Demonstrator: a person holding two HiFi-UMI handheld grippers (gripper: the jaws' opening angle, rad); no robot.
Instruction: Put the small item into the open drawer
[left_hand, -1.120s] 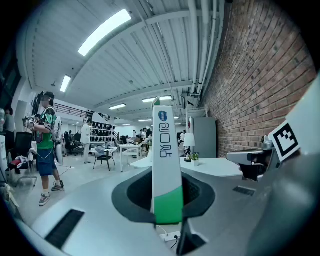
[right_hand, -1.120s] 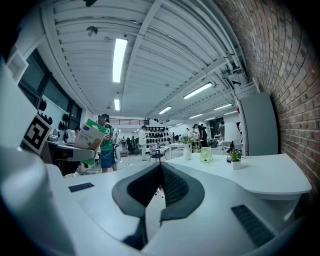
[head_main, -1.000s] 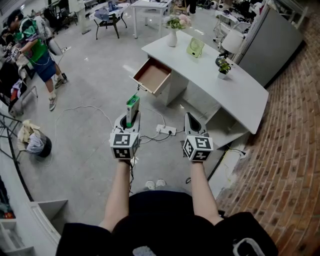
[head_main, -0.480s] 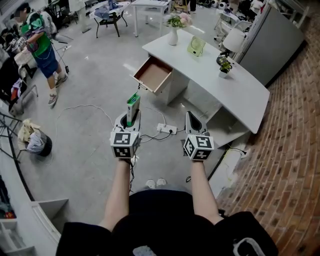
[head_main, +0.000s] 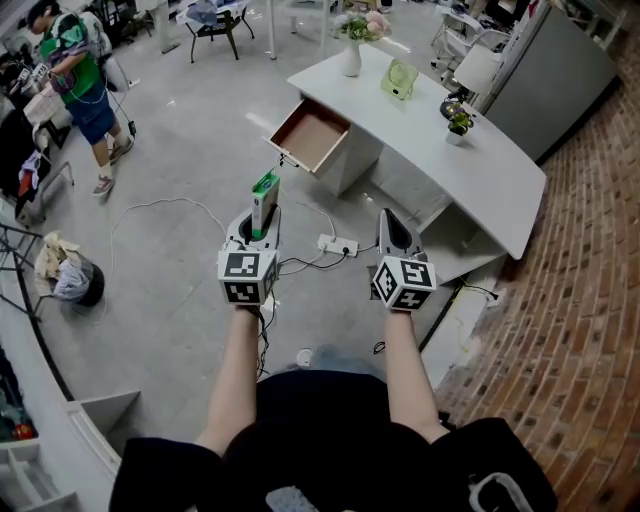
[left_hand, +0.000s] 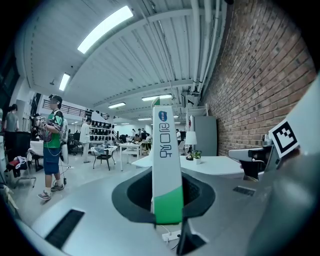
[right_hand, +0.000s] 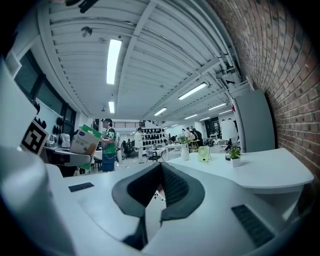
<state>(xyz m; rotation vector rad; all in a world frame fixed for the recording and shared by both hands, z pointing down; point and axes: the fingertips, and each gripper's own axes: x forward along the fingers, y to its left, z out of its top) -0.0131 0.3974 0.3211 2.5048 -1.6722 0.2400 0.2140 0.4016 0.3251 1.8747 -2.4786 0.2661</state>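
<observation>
One green-and-white box (head_main: 264, 198) upright in left tool (head_main: 259, 233).

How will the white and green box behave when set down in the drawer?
Probably stiff and light: the box looks like thin cardboard and stands straight in the left gripper. Tall and narrow, it may tip if stood on end in the drawer.
</observation>
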